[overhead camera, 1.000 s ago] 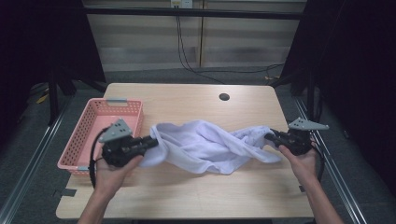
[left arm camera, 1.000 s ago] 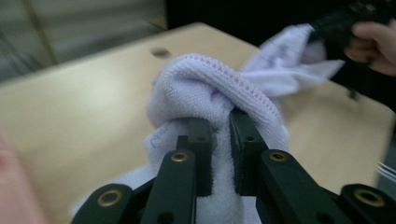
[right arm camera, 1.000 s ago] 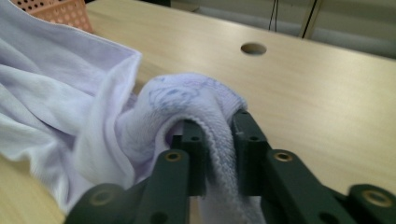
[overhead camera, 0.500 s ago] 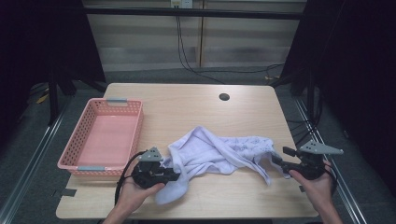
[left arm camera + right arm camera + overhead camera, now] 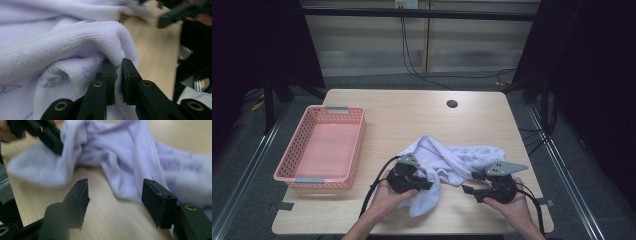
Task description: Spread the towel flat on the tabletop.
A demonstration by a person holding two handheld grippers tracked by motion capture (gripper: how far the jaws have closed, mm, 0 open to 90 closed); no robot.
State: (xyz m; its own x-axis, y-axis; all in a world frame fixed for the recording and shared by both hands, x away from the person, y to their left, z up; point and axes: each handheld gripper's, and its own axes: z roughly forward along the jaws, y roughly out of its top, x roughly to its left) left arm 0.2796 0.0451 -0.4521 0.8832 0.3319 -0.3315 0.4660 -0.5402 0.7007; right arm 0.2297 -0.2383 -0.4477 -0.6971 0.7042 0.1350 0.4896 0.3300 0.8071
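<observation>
Cloth (image 5: 452, 162), pale lilac with a faint print, lies crumpled on the table (image 5: 412, 112) in the high view, bunched between the two claws near the front edge. Half a second ago it was stretched wider toward the right claw; now it is gathered closer to the left one, and a flap hangs down below the left gripper (image 5: 428, 183). The right gripper (image 5: 468, 183) has let go of the cloth and sits just beside its right end, moved inward from where it was. The pink basket (image 5: 337, 110) stands well to the left of the left claw, in the same place as before. In the left gripper view, the left gripper (image 5: 118, 67) has its jaws pressed together on a thick fold of the cloth (image 5: 62, 42), which rises above and to the left of them. In the right gripper view, the right gripper (image 5: 115, 192) has its jaws wide apart over bare wood, and the cloth (image 5: 120, 157) lies just ahead of them, not touching them.
</observation>
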